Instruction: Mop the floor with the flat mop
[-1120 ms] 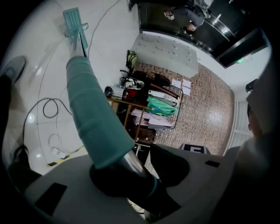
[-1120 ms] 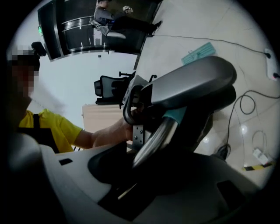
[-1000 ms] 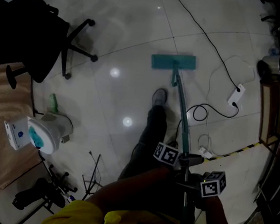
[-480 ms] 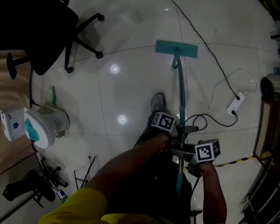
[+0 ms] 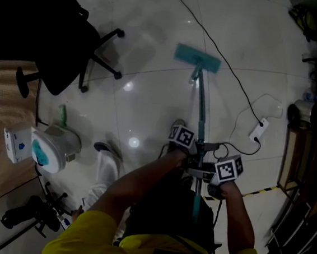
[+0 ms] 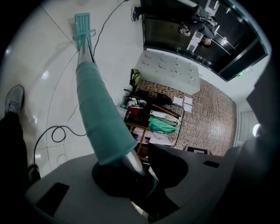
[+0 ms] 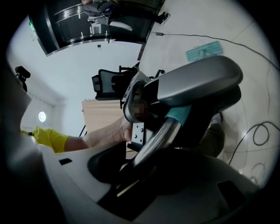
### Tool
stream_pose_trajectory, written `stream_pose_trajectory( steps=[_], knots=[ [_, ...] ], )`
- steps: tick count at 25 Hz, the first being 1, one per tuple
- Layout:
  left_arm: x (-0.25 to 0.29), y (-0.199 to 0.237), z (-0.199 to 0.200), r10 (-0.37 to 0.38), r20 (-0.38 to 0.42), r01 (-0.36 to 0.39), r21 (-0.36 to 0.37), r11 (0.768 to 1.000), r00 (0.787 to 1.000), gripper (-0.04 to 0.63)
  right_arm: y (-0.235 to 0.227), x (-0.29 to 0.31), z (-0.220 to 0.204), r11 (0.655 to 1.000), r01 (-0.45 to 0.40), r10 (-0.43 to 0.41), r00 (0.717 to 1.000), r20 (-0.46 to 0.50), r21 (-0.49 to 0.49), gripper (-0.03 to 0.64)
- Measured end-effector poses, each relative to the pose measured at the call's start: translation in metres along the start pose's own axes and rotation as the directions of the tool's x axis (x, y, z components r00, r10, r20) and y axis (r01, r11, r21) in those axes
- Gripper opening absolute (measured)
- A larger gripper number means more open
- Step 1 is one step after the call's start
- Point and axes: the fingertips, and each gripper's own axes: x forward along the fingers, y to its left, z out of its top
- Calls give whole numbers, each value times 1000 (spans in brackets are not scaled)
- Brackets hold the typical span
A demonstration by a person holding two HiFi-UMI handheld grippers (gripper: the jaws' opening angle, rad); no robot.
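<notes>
The flat mop's teal head (image 5: pixel 197 58) lies on the glossy pale floor ahead of me, and its handle (image 5: pixel 201 105) runs back to my hands. My left gripper (image 5: pixel 198 151) holds the handle where the teal sleeve (image 6: pixel 98 113) ends; its jaws are opening slightly with the pole still between them. My right gripper (image 5: pixel 202 173) sits just behind it, shut on the bare metal part of the handle (image 7: pixel 155 144). In the left gripper view the mop head (image 6: pixel 83 24) shows far along the pole.
A black office chair (image 5: pixel 60 40) stands at the upper left beside a wooden desk (image 5: pixel 0 135). A white bucket with a teal inside (image 5: pixel 49 149) sits at the left. A power strip (image 5: pixel 261 129) and its cables lie right of the handle. My shoes (image 5: pixel 178 126) are near the pole.
Both grippers have moved up the frame with the handle, and the mop head slid farther away and skewed a little. A second foot stepped into view at the left.
</notes>
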Motion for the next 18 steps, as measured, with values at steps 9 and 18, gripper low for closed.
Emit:
stream_pose_trajectory(
  steps=[9,18],
  knots=[
    [-27,-115,-173,-27,98,33,-64,997,995,127,147,-23,-156,995,-56,46,992,-121,-77,236],
    [-27,-128,-273,-13,103,16,-30,999,995,137,179,-20,-259,996,-65,53,984,-171,-66,237]
  ],
)
